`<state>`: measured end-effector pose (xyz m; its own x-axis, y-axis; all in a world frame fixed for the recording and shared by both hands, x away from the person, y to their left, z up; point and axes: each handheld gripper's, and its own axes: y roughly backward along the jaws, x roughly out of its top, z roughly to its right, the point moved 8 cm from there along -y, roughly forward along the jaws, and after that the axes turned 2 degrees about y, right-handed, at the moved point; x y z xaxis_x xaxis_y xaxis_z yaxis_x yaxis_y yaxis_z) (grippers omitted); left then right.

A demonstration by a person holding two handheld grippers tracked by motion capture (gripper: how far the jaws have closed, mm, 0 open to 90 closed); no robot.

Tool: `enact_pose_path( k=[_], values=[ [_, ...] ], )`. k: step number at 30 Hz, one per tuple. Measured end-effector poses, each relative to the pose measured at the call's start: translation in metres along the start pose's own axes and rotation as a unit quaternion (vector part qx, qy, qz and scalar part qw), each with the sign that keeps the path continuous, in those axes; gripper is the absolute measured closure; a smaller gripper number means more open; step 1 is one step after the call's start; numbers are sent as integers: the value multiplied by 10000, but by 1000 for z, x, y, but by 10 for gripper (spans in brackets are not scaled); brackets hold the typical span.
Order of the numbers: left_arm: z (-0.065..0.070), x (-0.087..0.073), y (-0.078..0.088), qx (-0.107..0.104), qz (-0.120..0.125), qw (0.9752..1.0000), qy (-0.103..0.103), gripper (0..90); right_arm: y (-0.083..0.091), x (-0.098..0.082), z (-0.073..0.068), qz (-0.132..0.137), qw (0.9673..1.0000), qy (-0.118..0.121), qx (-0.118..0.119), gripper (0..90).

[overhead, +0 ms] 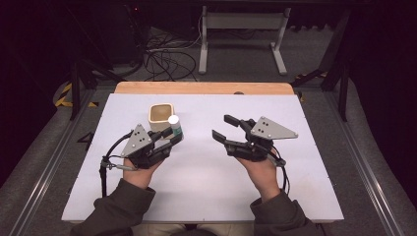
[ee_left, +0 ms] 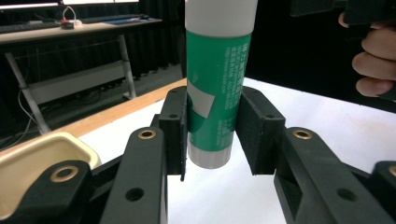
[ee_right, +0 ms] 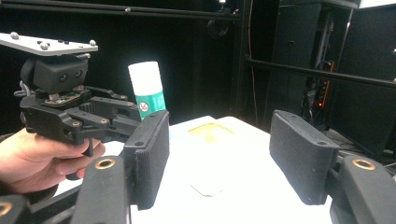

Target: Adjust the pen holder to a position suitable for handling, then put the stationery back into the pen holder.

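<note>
Glue stick [ee_left: 217,84] is held upright, clamped between the left gripper [overhead: 169,135] fingers [ee_left: 175,130], lifted off the white counter [overhead: 206,191]. Right gripper [overhead: 223,129] is held opposite, well apart, fingers [ee_right: 152,156] spread with nothing between. A tan square cup [overhead: 161,114] is seen just behind the stick.

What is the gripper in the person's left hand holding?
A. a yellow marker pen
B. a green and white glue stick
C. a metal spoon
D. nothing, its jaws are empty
B: in the left gripper view, the left gripper has its two black jaws closed on the lower part of an upright green and white glue stick, lifted off the white table.
</note>
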<state>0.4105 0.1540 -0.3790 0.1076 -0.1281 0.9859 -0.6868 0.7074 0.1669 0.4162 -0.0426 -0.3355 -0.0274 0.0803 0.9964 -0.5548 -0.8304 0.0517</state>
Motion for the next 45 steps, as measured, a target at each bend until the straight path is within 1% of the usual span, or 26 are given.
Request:
enact_pose_path(
  k=[2,5,8,10,14,16,18,20,22,23,26,28,33,34,36,42,45],
  values=[
    [-2,3,0,25,0,10000,-31,656,3,1,2,10,10000,-15,-25,375],
    [-7,5,-2,54,9,10000,30,656,7,-1,7,-40,9999,-75,-57,357],
    [-13,7,-4,106,-8,9999,45,655,9,-4,13,-96,9998,-148,-127,336],
    [-18,9,-5,151,16,9999,60,655,12,-5,18,-125,9996,-155,-193,326],
    [-30,12,-3,271,86,9996,80,655,17,-5,25,-87,9993,-248,-262,308],
    [-35,13,-3,307,117,9994,109,656,19,-7,28,-172,9989,-251,-360,289],
    [-41,13,-2,352,120,9992,127,656,20,-9,31,-272,9986,-199,-420,273],
    [-45,14,-2,372,171,9990,173,656,22,-10,32,-286,9984,-220,-431,259],
    [-48,13,-2,393,159,9989,179,655,24,-10,34,-313,9982,-197,-477,245],
    [-48,12,-2,394,147,9990,177,655,25,-10,35,-314,9981,-197,-492,241],
    [-49,8,-4,472,-12,9989,13,655,28,-10,38,-266,9981,-214,-512,237],
    [-48,7,-4,487,-38,9988,-51,655,30,-10,39,-249,9981,-244,-513,237],
    [-51,11,-1,557,48,9984,-37,655,31,-10,38,-253,9982,-223,-495,238],
    [-52,12,0,566,68,9984,-2,655,31,-10,38,-242,9982,-224,-492,238],
    [-55,12,1,605,68,9981,6,656,32,-9,38,-242,9983,-177,-496,238],
    [-65,11,3,705,83,9974,133,655,33,-8,38,-216,9983,-179,-517,236],
    [-71,9,2,782,53,9968,141,655,35,-7,39,-208,9983,-175,-524,233]
  ],
)
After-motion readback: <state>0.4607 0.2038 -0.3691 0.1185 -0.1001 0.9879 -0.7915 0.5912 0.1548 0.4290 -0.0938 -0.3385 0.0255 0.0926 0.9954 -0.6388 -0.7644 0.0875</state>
